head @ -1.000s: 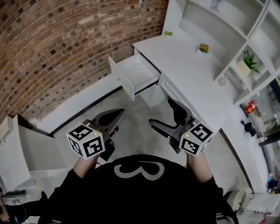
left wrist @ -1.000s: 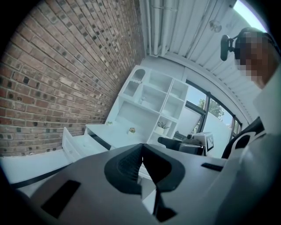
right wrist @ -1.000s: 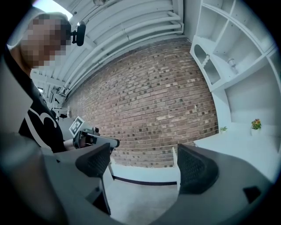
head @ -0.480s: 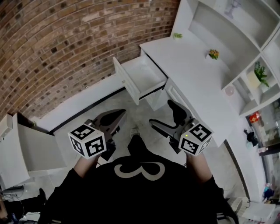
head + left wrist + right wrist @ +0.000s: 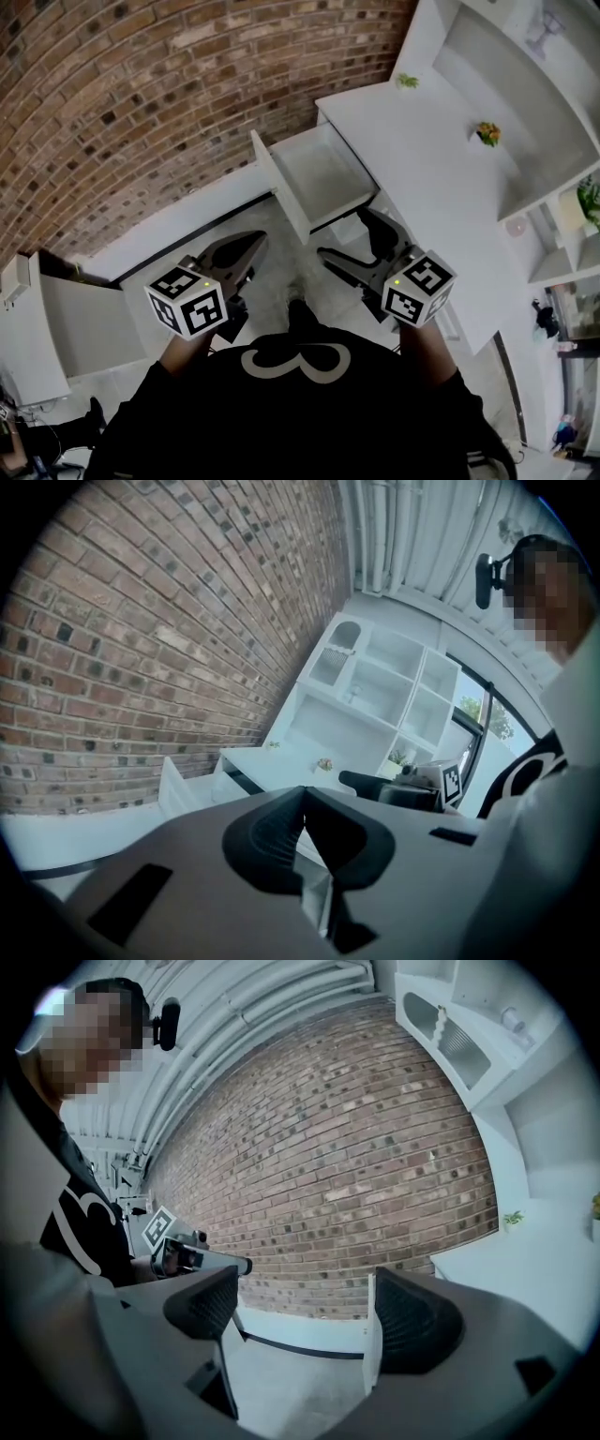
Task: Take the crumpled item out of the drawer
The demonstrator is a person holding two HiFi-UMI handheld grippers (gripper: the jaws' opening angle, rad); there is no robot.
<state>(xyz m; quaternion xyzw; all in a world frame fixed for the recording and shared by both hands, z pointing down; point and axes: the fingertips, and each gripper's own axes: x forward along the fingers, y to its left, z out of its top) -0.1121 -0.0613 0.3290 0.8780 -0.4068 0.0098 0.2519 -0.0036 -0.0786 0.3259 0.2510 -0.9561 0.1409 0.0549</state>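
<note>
The white drawer (image 5: 323, 176) stands pulled out of the desk, and its inside looks plain white; I can make out no crumpled item in it. My left gripper (image 5: 247, 247) is shut with nothing in it, low and to the left of the drawer. In the left gripper view the left gripper (image 5: 305, 819) has its pads pressed together, with the drawer (image 5: 178, 785) far ahead. My right gripper (image 5: 345, 236) is open and empty, just short of the drawer's front corner. In the right gripper view the right gripper (image 5: 300, 1312) frames the drawer's front panel (image 5: 368, 1335).
A white desk (image 5: 441, 206) carries a small flower pot (image 5: 487, 133) and a green sprig (image 5: 407, 82), with a shelf unit (image 5: 525, 103) behind. A brick wall (image 5: 141, 103) runs along the left. A white cabinet (image 5: 56, 328) stands at lower left.
The drawer and desk have slid right and nearer in the head view as the person steps closer. Both grippers keep their poses: left shut, right open.
</note>
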